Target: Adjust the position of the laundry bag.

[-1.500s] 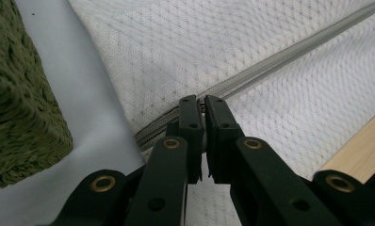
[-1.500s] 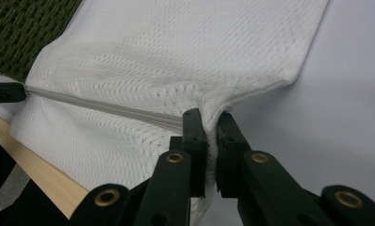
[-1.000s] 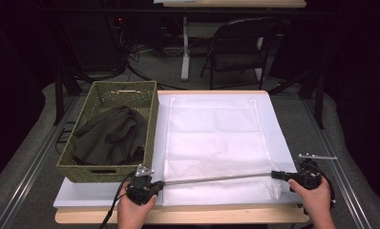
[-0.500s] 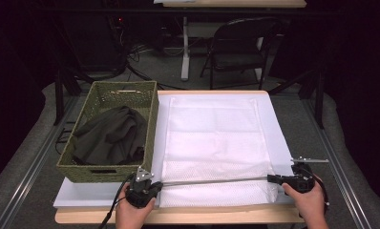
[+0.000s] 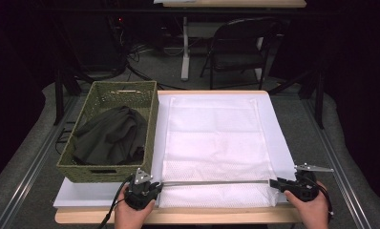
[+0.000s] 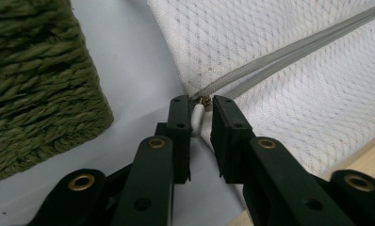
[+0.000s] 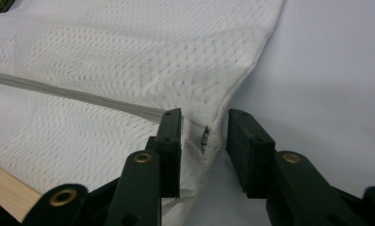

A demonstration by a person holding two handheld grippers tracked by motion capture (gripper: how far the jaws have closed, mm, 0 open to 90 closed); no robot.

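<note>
While the white mesh laundry bag point(image 5: 216, 148) lies flat on the white table sheet point(image 5: 283, 143) beside the green woven basket point(image 5: 109, 133), both tools have just been opening — left gripper point(image 6: 199, 123) loosely around the white zipper pull point(image 6: 197, 118), right gripper point(image 7: 203, 141) parted astride the bag's corner.

White mesh bag point(image 5: 216, 143); green basket point(image 5: 104, 143)

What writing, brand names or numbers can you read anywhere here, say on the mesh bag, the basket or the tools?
None: no readable text in any view.
White mesh laundry bag: plain mesh and a grey zipper, no label visible.
Green woven basket: no tag visible.
Left gripper and right gripper: bare black jaws with brass rivets, no markings.
</note>
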